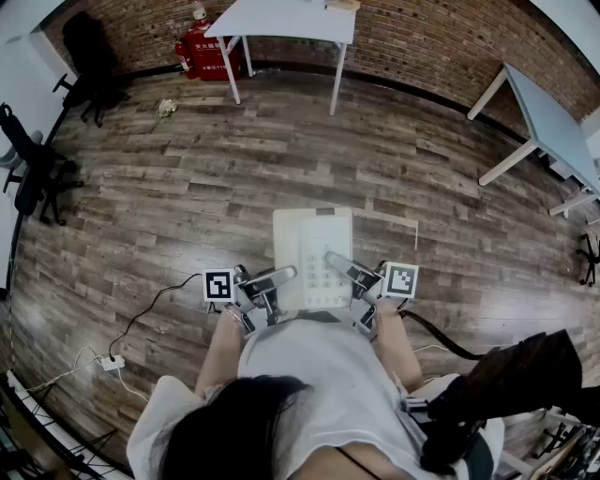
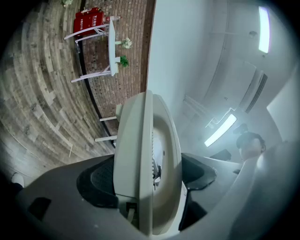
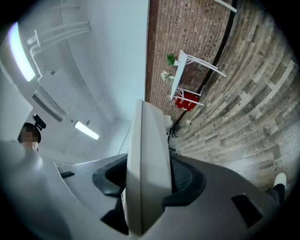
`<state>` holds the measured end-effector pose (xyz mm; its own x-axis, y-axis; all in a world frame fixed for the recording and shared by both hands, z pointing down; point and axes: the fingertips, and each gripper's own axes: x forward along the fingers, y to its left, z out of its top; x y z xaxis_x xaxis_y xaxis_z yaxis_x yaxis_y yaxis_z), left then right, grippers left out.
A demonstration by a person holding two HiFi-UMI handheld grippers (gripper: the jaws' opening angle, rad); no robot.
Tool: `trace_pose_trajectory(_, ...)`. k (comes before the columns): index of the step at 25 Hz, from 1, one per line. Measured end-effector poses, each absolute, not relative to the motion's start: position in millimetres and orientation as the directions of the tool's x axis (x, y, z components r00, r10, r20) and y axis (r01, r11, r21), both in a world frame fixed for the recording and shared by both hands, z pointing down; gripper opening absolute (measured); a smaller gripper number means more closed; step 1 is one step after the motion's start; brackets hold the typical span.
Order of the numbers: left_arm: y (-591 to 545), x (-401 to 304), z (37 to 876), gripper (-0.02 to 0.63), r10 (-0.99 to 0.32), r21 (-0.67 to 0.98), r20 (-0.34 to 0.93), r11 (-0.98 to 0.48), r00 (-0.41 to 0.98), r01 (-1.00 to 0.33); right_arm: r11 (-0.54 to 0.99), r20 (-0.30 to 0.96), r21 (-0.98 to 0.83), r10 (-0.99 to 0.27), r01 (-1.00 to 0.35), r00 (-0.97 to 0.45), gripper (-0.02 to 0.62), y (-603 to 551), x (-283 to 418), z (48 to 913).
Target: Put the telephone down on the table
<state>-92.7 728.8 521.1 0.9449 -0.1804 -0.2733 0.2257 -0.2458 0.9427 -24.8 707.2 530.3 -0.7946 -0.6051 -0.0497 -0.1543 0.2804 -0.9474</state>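
In the head view I hold a cream desk telephone (image 1: 314, 258) flat and keypad-up, above the wooden floor and close to the person's body. My left gripper (image 1: 279, 277) is shut on its left edge and my right gripper (image 1: 343, 268) on its right edge. The left gripper view has the telephone (image 2: 146, 159) edge-on, and the left gripper (image 2: 147, 180) clamps it between its dark pads (image 2: 96, 183). The right gripper view shows the telephone (image 3: 145, 164) the same way inside the right gripper (image 3: 147, 183). A white table (image 1: 291, 19) stands far ahead by the brick wall.
A second white table (image 1: 553, 122) stands at the right. Red fire extinguishers (image 1: 202, 52) sit by the far table. Black office chairs (image 1: 37, 169) line the left wall. A power strip and its cable (image 1: 112, 361) lie on the floor at the left. A black bag (image 1: 506, 384) is at lower right.
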Motion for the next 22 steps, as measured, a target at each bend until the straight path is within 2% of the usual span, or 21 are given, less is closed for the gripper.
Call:
trace_pose_trajectory(6,745,-78,523,0.377,-0.135,0.948,-0.242,-0.244,0.961,0.205,0.250,-0.047,-0.957,-0.627,-0.143,-0.778,0.218,726,-11,538)
trace_pose_trajectory(22,750,-38,521,0.376,-0.173,0.935,-0.267,-0.285,0.948,0.211,0.285,-0.027,-0.942,-0.587,-0.175,-0.809,0.219,729,30,534)
